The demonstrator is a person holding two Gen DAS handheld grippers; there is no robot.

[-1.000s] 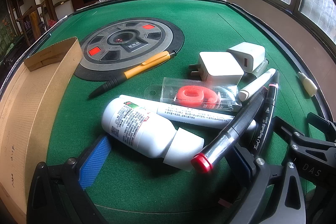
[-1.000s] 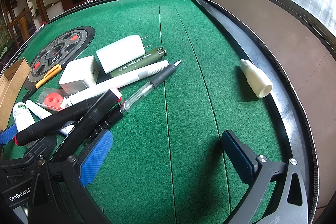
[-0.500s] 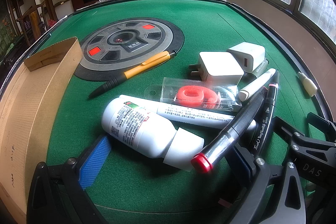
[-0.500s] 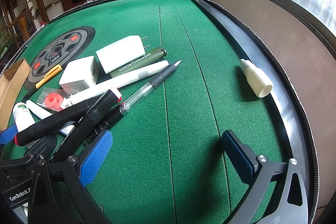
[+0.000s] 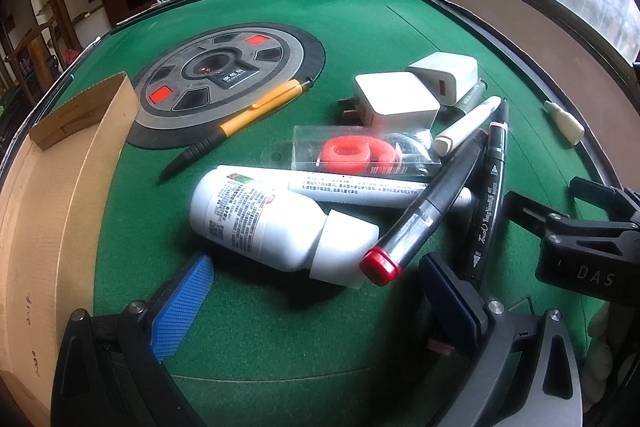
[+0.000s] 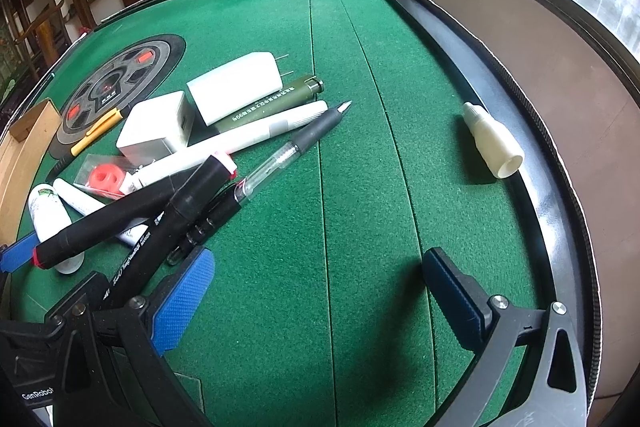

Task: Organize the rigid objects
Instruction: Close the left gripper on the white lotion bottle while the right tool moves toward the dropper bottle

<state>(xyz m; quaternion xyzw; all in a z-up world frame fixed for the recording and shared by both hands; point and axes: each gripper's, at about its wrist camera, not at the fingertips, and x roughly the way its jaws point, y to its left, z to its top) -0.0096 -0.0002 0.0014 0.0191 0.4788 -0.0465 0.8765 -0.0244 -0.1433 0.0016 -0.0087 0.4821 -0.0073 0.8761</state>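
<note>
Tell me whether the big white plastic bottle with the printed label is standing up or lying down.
Lying down: the big white plastic bottle rests on its side on the green felt table, cap toward the camera.

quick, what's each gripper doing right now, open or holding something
Left gripper: open, holding nothing; the white bottle lies just ahead between its fingers.
Right gripper: open, holding nothing, over bare green felt.

My black marker [image 5: 489, 199] read "Touch YongYuanBii ART MARKER" in white along its barrel. The other gripper's black body [image 5: 592, 259] carried "DAS", and in my right view a housing [image 6: 32, 393] showed "GenRobo", cut off at the edge. The white bottle [image 5: 256, 223] bore fine print and a QR code, too small to read.
</note>
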